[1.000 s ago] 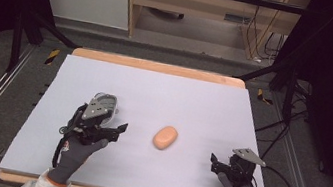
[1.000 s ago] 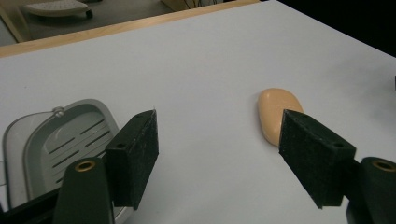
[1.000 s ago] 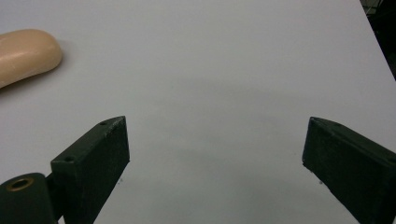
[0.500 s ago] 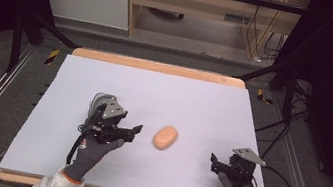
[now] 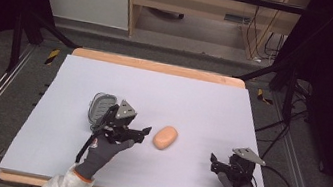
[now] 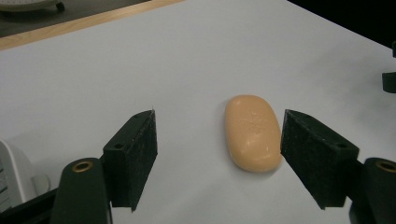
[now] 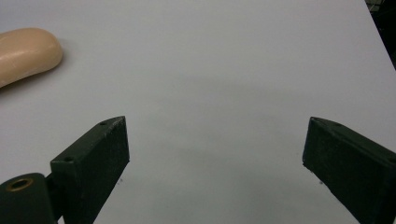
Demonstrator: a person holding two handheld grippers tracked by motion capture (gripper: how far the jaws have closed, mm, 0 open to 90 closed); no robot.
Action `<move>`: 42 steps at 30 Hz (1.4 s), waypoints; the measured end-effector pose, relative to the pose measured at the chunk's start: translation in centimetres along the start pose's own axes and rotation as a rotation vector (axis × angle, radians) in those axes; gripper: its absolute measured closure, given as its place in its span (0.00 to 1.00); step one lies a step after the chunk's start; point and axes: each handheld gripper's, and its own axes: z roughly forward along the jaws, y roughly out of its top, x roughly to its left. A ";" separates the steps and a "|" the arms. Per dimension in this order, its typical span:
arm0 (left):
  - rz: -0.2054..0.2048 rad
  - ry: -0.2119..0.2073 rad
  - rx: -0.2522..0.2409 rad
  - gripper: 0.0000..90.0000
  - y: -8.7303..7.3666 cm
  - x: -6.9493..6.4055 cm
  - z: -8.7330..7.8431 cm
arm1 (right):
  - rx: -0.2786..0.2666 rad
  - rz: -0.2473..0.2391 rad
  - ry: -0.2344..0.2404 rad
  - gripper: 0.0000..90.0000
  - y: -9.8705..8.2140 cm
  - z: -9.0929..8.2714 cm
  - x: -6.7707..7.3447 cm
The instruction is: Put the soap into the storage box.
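A peach oval bar of soap lies flat near the middle of the white table top. My left gripper is open just left of the soap, pointing at it. In the left gripper view the soap lies ahead between the spread pads, close to the right pad, and nothing touches it. My right gripper rests open near the front right of the table, with nothing between its pads. The right gripper view has the soap far off at the upper left.
A grey soap dish sits on the table just behind my left hand; its pale edge shows at the lower left of the left gripper view. The wooden table rim runs along the far side. Cables trail at the right.
My left gripper has moved to the right across the table, away from the soap dish and up to the soap. The right gripper has stayed where it was.
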 end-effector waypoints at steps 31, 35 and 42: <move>0.051 -0.018 0.084 0.28 0.4 -2.4 4.9 | 0.005 0.005 0.000 0.08 0.0 0.1 0.0; 0.055 -0.019 0.092 0.28 0.5 -2.7 5.4 | 0.006 0.006 0.001 0.08 0.0 0.1 0.0; 0.071 -0.027 0.121 0.27 0.4 -3.3 6.6 | 0.012 0.010 0.005 0.08 -0.1 0.2 0.0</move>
